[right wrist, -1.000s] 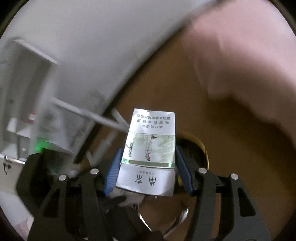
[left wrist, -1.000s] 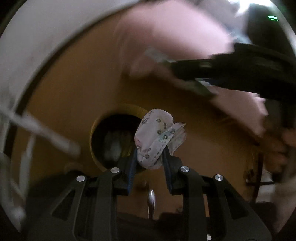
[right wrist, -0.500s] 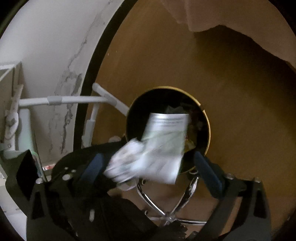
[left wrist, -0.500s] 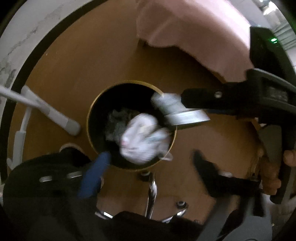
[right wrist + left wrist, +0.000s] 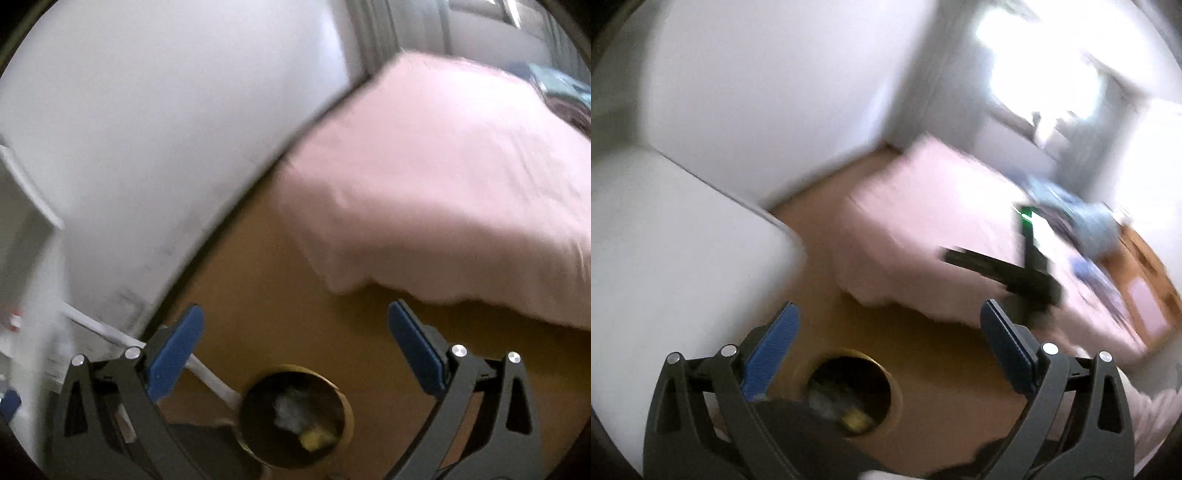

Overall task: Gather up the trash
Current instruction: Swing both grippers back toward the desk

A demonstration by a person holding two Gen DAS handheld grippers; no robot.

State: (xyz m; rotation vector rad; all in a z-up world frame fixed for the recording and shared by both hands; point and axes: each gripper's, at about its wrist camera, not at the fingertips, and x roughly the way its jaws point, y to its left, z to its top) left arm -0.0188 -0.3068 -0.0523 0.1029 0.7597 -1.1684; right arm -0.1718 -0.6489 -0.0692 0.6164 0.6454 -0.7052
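A round black bin with a gold rim stands on the brown floor, low in both wrist views, with pale crumpled trash inside. My left gripper is open above and behind the bin, nothing between its blue pads. My right gripper is open too, with bare blue pads. In the left wrist view the right gripper's black body shows blurred at the right, over the bed.
A bed with a pink cover fills the right side. A white wall runs along the left. White tube legs reach the floor beside the bin. A bright window and blue cloth lie further back.
Both grippers opened: the patterned wad fell from the left one and the printed packet from the right one into the bin. Both then rose and tilted up, so the bin sits lower in view.
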